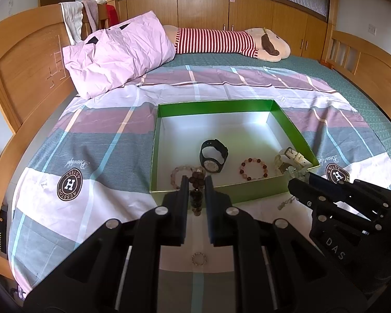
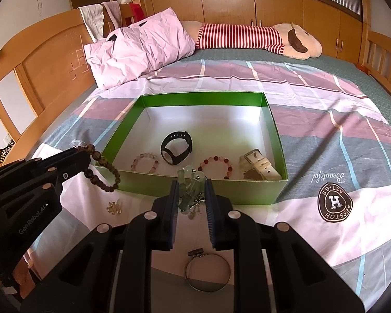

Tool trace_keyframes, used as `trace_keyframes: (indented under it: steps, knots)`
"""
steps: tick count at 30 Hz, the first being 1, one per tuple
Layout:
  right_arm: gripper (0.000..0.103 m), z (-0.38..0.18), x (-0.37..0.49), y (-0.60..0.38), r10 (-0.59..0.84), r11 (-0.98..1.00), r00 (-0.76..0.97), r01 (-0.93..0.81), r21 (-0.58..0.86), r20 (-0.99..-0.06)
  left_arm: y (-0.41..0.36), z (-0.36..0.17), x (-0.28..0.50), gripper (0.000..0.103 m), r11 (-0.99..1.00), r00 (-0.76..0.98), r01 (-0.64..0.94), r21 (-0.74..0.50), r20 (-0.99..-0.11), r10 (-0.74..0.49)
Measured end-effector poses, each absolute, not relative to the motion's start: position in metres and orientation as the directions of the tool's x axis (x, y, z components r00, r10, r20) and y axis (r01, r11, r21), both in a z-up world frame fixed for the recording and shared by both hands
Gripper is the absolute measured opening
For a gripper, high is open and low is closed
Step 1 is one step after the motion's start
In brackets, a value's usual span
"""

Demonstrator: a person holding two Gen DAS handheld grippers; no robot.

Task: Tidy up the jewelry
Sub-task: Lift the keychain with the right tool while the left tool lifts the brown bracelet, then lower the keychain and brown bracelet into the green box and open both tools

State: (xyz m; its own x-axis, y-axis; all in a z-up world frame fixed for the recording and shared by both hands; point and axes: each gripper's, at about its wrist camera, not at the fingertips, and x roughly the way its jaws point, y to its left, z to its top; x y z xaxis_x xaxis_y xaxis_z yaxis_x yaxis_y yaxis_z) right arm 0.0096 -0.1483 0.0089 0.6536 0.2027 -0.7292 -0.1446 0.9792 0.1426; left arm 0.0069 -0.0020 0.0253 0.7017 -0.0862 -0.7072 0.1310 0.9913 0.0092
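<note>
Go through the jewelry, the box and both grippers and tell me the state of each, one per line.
Left gripper: shut on dark bead bracelet, held up by the box's near wall.
Right gripper: shut on pale green bracelet.
Green box: open, no lid.
Black watch: in box, strap looped.
White watch: in box.
Silver bangle: on bedcover, outside box.
</note>
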Motion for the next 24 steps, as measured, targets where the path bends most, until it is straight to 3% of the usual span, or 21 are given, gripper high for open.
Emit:
trace_keyframes:
  steps: [24]
  knots:
    - [0.02,0.017,0.0115,-0.1505,0.204,0.979,0.682,-0.128,0.16,-0.702,0.0061,0.0324,0.0149,0.012,0.995,0.707,0.097,-0.025,-0.702,-0.086]
